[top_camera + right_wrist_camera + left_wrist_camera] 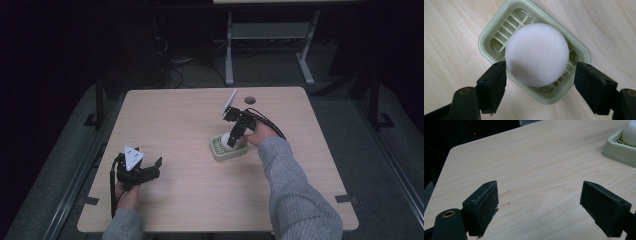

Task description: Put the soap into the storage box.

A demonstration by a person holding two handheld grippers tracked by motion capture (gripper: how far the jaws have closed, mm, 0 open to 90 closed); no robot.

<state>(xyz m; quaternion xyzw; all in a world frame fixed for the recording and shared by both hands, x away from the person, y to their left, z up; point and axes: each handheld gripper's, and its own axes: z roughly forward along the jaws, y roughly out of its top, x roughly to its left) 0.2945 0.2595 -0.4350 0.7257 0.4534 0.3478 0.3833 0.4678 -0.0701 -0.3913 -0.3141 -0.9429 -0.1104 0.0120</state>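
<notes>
A round white soap (537, 53) lies in a pale green slatted soap dish (489, 32) at the middle right of the table. My right gripper (540, 86) points down over it, open. Its jaws straddle the soap's near side: the left jaw is at the soap's edge and the right jaw stands a little off it. From above, the right gripper (233, 139) sits over the soap (227, 140) and the dish (219, 152). My left gripper (152, 169) rests open near the table's front left, nothing between its jaws (539, 207). Its own view catches the dish (620, 153) and the soap (631, 132) at top right.
The light wood table (190, 115) has a round cable hole (250, 100) near its far edge. Beyond the table is dark floor with the legs of a grey frame (267, 35). The table's left edge (446, 167) lies close to the left gripper.
</notes>
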